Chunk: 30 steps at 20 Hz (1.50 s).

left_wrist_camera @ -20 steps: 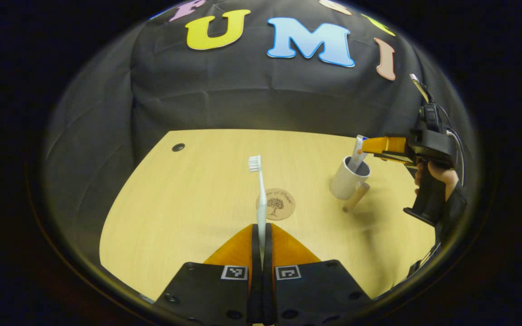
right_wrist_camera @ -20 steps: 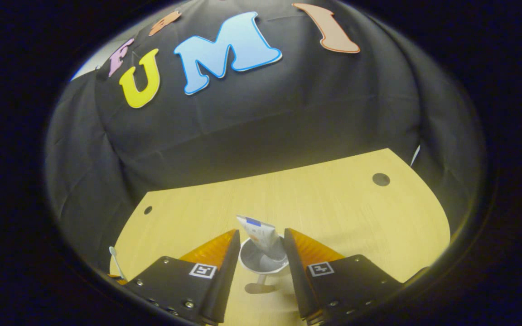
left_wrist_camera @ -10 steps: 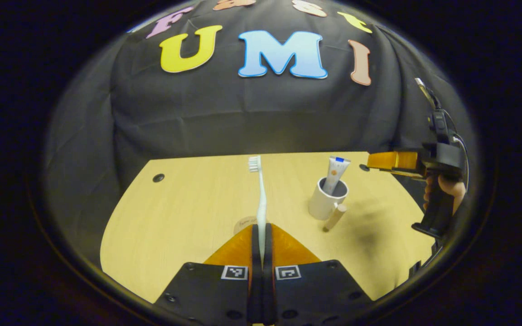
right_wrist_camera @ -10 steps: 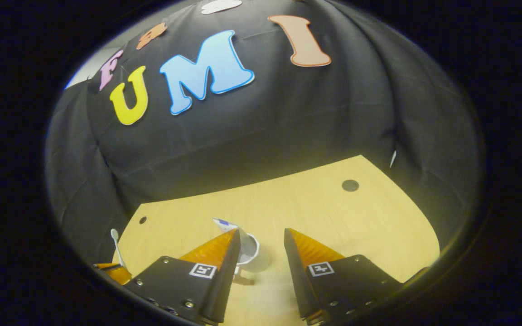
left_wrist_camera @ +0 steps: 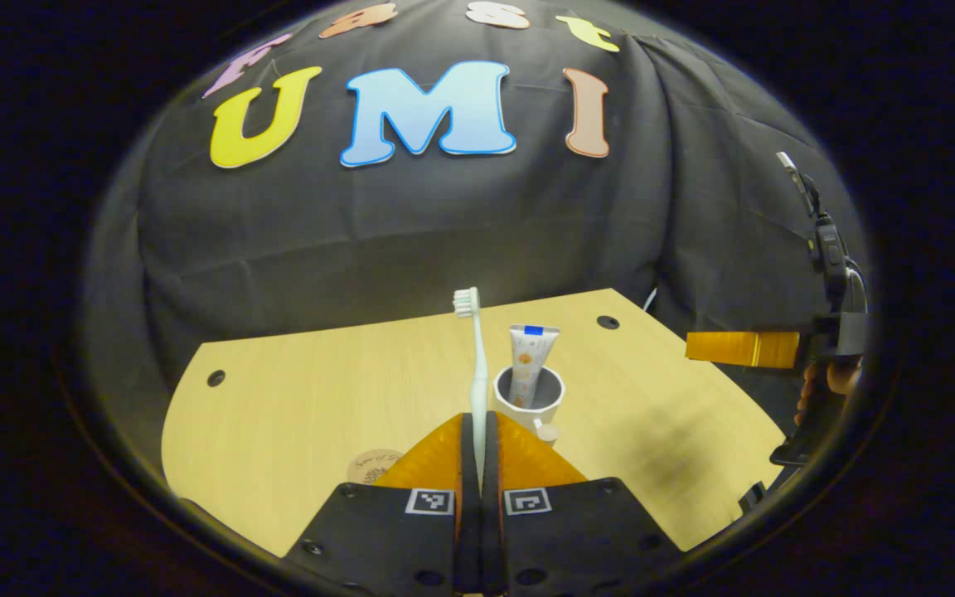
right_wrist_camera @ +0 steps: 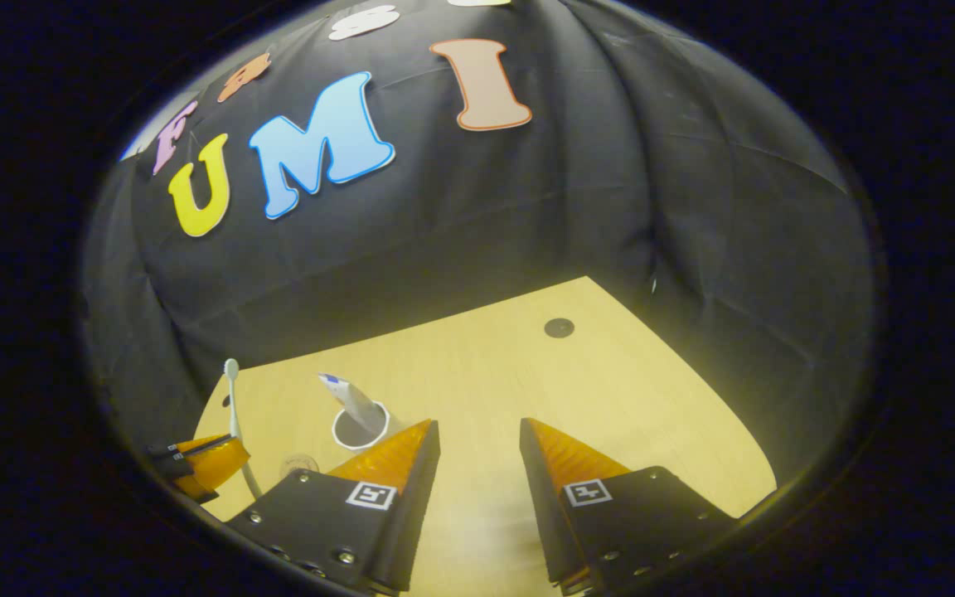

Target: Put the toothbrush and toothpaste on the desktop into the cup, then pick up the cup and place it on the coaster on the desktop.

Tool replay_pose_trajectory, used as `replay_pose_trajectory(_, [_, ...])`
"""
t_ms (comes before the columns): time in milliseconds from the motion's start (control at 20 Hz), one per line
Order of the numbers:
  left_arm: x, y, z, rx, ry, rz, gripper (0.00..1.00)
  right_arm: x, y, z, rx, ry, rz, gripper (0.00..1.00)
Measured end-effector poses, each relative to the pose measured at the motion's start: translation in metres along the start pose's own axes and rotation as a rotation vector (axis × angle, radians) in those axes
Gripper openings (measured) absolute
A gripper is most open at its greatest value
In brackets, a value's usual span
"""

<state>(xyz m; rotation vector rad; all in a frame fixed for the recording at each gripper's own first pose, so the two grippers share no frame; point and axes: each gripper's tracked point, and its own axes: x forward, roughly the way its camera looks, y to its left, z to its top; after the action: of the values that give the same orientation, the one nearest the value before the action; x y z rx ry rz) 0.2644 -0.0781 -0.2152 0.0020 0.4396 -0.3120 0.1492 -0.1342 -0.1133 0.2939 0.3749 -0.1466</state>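
My left gripper [left_wrist_camera: 477, 414] is shut on a white toothbrush [left_wrist_camera: 475, 348] that stands upright, bristles on top. Just right of it and behind stands the white cup [left_wrist_camera: 529, 400] with the toothpaste tube [left_wrist_camera: 529, 362] leaning inside; its wooden handle [left_wrist_camera: 545, 431] points toward me. The round coaster [left_wrist_camera: 373, 465] lies on the desk at lower left, partly behind my finger. In the right gripper view my right gripper [right_wrist_camera: 477, 427] is open and holds nothing, and the cup [right_wrist_camera: 358, 428] with the tube [right_wrist_camera: 351, 397] lies to its left. The left gripper [right_wrist_camera: 204, 464] with the toothbrush [right_wrist_camera: 234, 406] shows at far left.
The light wooden desk [left_wrist_camera: 295, 390] has round cable holes [left_wrist_camera: 215, 378] near its back corners. Black cloth walls it at the back. The right gripper [left_wrist_camera: 743, 348] and the hand holding it hover off the desk's right edge in the left gripper view.
The right gripper let go of the toothpaste in the cup and drew back to the right. The left gripper carried the toothbrush rightward, close to the cup.
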Motion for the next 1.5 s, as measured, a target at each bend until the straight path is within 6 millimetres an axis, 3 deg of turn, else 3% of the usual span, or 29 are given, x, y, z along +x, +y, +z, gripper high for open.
replay_pose_trajectory(250, [0.028,-0.021,0.042,0.095,-0.149,-0.022,0.08,-0.017,-0.03,-0.005,0.027,0.008,-0.053,0.6])
replay_pose_trajectory(400, [0.055,-0.036,0.048,0.114,-0.178,-0.044,0.08,-0.026,-0.043,-0.007,0.033,0.017,-0.071,0.59])
replay_pose_trajectory(700, [0.097,-0.047,0.066,0.14,-0.282,-0.024,0.07,-0.047,-0.067,-0.011,0.054,0.046,-0.093,0.59])
replay_pose_trajectory(950, [0.119,-0.045,0.06,0.161,-0.351,0.005,0.08,-0.054,-0.067,-0.023,0.042,0.085,-0.084,0.59])
replay_pose_trajectory(1350, [0.12,-0.052,0.046,0.228,-0.461,0.059,0.08,-0.054,-0.062,-0.037,0.046,0.139,-0.064,0.57])
replay_pose_trajectory(1500, [0.127,-0.061,0.031,0.234,-0.446,0.034,0.15,-0.055,-0.062,-0.041,0.029,0.146,-0.061,0.59])
